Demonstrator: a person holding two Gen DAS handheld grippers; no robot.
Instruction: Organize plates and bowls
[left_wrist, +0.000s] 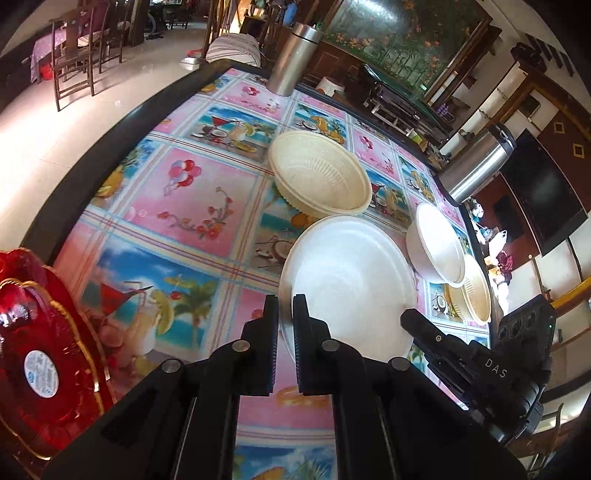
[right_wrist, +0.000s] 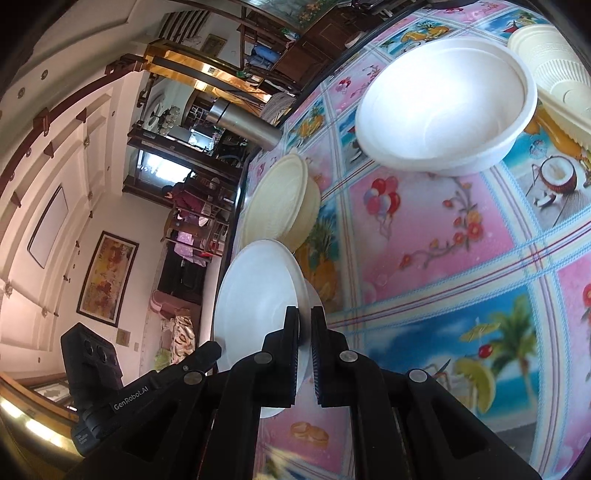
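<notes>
Left wrist view: left gripper (left_wrist: 285, 301) and right gripper (right_wrist: 304, 314) both clamped on white plate's (left_wrist: 351, 280) near rim, right of red tray (left_wrist: 55, 332). Advise keeping level, avoiding bowl (left_wrist: 319, 173) beyond.

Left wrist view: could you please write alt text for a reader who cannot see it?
The left claw grips the near rim of a white plate on a colourful pictured tablecloth. Behind the plate stands a cream ribbed bowl, with a white bowl to its right. A red gold-rimmed plate lies at far left.
</notes>
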